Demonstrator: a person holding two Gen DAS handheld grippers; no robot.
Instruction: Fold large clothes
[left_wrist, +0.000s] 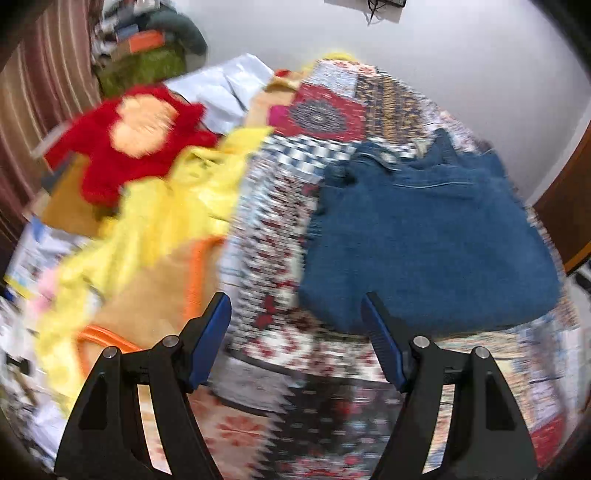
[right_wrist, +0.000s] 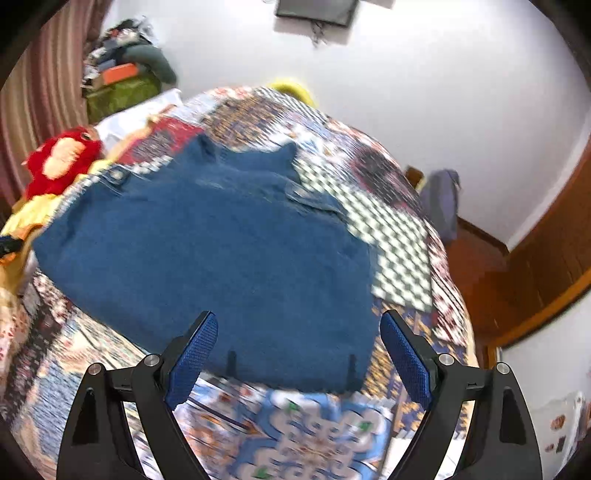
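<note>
A folded blue denim garment (left_wrist: 424, 236) lies flat on the patchwork quilt (left_wrist: 280, 229) of a bed. It also shows in the right wrist view (right_wrist: 214, 251), filling the middle of the quilt (right_wrist: 399, 251). My left gripper (left_wrist: 297, 306) is open and empty, above the quilt just left of the denim's near edge. My right gripper (right_wrist: 299, 325) is open and empty, hovering over the denim's near edge. Both views are motion-blurred.
A yellow cloth (left_wrist: 173, 206) and a red plush toy (left_wrist: 136, 144) lie left of the denim; the toy also shows in the right wrist view (right_wrist: 62, 162). An orange-trimmed bag (left_wrist: 155, 288) sits at the left. A wooden door frame (right_wrist: 546, 258) stands right of the bed.
</note>
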